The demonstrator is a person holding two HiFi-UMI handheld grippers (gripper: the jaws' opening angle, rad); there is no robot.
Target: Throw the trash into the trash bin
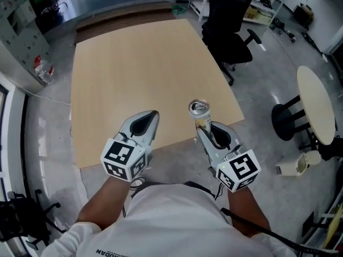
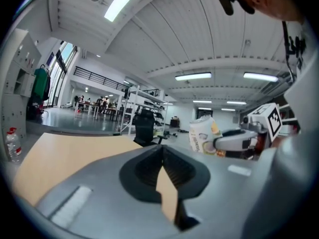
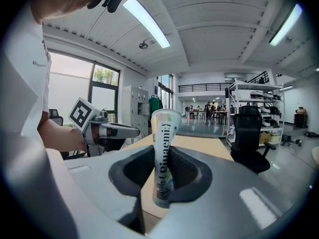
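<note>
We see both claws held over the near edge of the pale wooden bench (image 1: 139,63), each in one of the person's hands. The right claw (image 1: 203,126) is pinching a drink can (image 1: 200,114). In the right gripper view the two dark pads press on the can's sides, and its body looks squeezed narrow between them, while the rim above stays wider. The can stands upright, with its silver top and pull tab facing up. It sits just inside the bench's near edge, towards the near right corner. We cannot tell whether its base touches the wood or hangs clear of it.

The left claw (image 1: 150,116) is further left along the same near edge, well apart from the can and pointing out across the bench. In the left gripper view its pads meet at the tips with nothing between them. Only a sliver of bench shows through the gap lower down.

A black office chair (image 1: 230,25) stands on the floor beyond the bench's far right corner. Further right is a round pale table (image 1: 316,103) on a dark foot, with a small cream container (image 1: 293,166) on the floor beside it; we cannot tell whether that is the bin. A clear bottle (image 1: 43,71) stands off the bench's left edge, against the grey cabinets
</note>
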